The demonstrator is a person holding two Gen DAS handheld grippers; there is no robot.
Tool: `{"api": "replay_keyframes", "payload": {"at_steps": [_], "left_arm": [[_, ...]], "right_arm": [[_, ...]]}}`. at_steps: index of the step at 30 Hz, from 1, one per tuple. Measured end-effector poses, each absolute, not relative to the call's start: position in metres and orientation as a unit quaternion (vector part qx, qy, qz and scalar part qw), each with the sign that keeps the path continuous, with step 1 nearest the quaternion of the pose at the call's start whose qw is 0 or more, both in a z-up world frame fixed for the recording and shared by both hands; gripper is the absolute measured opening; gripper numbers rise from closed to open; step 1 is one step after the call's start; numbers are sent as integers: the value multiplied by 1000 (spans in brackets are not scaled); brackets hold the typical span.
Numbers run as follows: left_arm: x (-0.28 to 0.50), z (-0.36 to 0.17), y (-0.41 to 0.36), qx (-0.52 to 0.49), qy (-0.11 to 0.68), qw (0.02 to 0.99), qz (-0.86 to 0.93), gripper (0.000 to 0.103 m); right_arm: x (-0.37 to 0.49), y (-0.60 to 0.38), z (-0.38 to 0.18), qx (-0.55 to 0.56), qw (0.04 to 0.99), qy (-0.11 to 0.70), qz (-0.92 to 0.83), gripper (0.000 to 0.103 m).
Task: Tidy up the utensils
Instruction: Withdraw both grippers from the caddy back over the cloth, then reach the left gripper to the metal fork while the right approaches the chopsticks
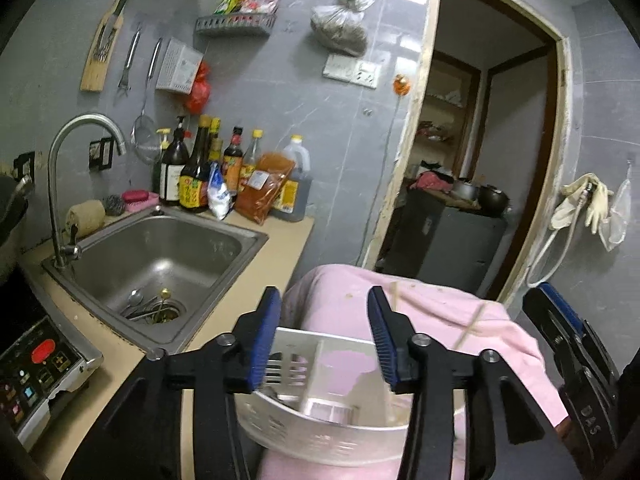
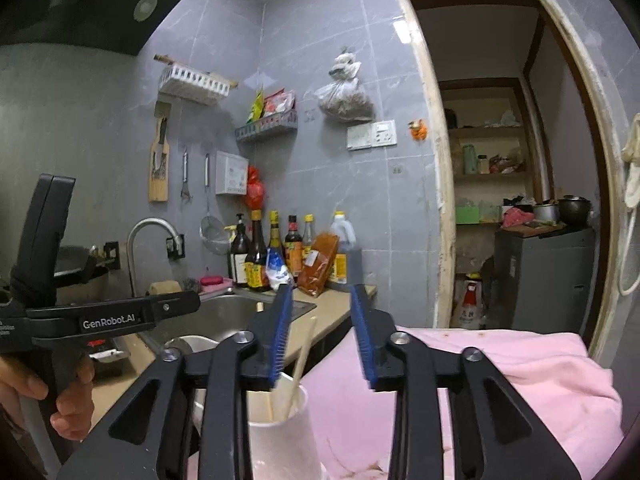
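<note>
Pink cloth (image 1: 432, 312) covers what we're working over, just right of the tan surface (image 1: 256, 272). Nearest us, left hand-held gripper (image 1: 326, 340) has jaws spread wide, nothing between them, hovering above a silver perforated utensil caddy (image 1: 320, 428) that sits on the cloth; a slotted utensil (image 1: 280, 368) sits in its left compartment, and a chopstick (image 1: 390, 400) stands at its right side. Two more chopsticks (image 1: 472, 322) lie crossed on the cloth beyond the caddy. Right hand-held gripper (image 2: 320, 340) is also wide, gripping nothing, over a white cup (image 2: 280, 436) with chopsticks in cup (image 2: 298, 364) leaning out of it; cup is on the pink cloth at its left edge. Left wrist view shows the right unit's black body at far right; right wrist view shows our left hand (image 2: 60, 400) on the other unit's grip. Further out, steel sink (image 1: 160, 256) set in the surface, spoon and other cutlery (image 1: 140, 306) lying at its drain. Behind the sink, sauce bottles (image 1: 208, 168) line the grey tiled wall; open doorway (image 1: 488, 152) to the right.
</note>
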State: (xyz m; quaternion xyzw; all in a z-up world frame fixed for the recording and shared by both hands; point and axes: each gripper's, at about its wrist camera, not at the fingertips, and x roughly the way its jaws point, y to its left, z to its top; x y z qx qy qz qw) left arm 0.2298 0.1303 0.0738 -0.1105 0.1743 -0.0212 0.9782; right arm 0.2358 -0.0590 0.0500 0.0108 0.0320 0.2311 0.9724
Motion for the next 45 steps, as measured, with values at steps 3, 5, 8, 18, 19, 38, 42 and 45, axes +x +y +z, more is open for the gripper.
{"api": "replay_keyframes", "payload": {"at_steps": [3, 5, 8, 18, 19, 38, 42, 45], "left_arm": [[214, 85, 115, -105, 149, 983, -35, 62], [204, 93, 103, -103, 136, 984, -51, 70], [192, 105, 83, -103, 124, 984, -76, 79], [168, 120, 8, -83, 118, 975, -170, 94], [167, 119, 0, -78, 122, 973, -178, 94], [221, 1, -88, 16, 329, 925, -188, 94], [239, -20, -93, 18, 372, 908, -193, 94], [253, -29, -95, 17, 387, 901, -196, 92]], "right_arm": [[220, -78, 62, 21, 975, 19, 222, 62], [204, -96, 73, 20, 978, 10, 210, 73], [182, -123, 87, 20, 981, 4, 192, 88], [100, -220, 141, -23, 995, 0, 93, 103], [94, -227, 142, -28, 996, 10, 84, 103], [128, -269, 18, -64, 976, 196, 72, 103], [158, -270, -7, -56, 965, 240, 94, 96], [179, -269, -19, -57, 954, 273, 109, 81]]}}
